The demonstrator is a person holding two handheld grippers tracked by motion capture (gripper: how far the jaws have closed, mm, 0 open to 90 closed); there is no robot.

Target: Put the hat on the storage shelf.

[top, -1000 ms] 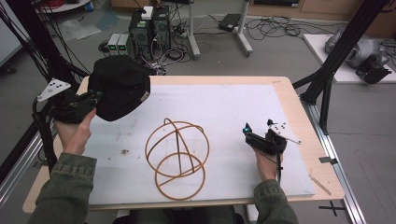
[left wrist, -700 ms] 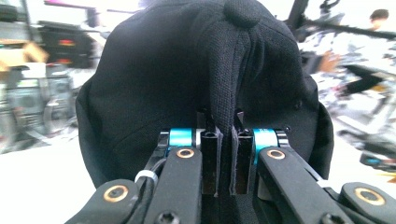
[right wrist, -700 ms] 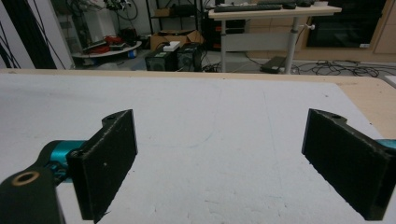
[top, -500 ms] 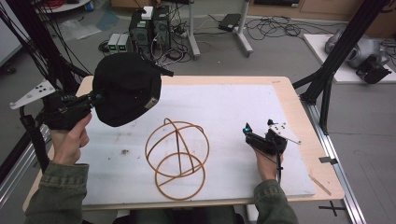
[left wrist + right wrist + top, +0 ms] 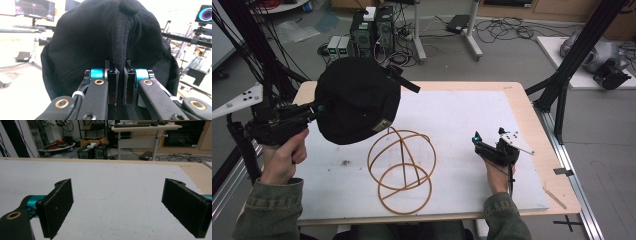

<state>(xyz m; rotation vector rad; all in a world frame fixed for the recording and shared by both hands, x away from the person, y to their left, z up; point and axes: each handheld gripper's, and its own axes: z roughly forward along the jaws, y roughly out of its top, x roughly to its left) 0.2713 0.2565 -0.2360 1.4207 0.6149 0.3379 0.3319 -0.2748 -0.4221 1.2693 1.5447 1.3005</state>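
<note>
Work in hand: a black cap [image 5: 357, 105] carried in the air by the left gripper [image 5: 314, 111], with a wire stand [image 5: 402, 167] on the table just beyond it.

Left gripper: jaws pressed together on a fold of the cap's fabric; the left gripper view shows the pinch [image 5: 120, 82] running up toward the crown button.

Cap, place: off the table, hanging over the white mat [image 5: 462, 120] at its left rear part, up and left of the wire stand. Its lower edge overlaps the stand's top hoop in the high view; whether they touch I cannot tell.

Cap, lie: crown side turned up toward the high camera, strap end sticking out to the rear right.

Key relation: stand lies right of and nearer the person than the cap, and below it. Judged: the cap must travel right and down to sit over the stand's rounded top.

Stand axis: upright, round base ring flat on the mat, hoops rising from it.

Nearer hand: the left by far; it has the cap.

Right gripper [image 5: 484, 146]: jaws spread wide, nothing between them, resting low on the mat well right of the stand.

Count: caps one; wire stands one; grippers two; mats one; table [image 5: 522, 100] one.
</note>
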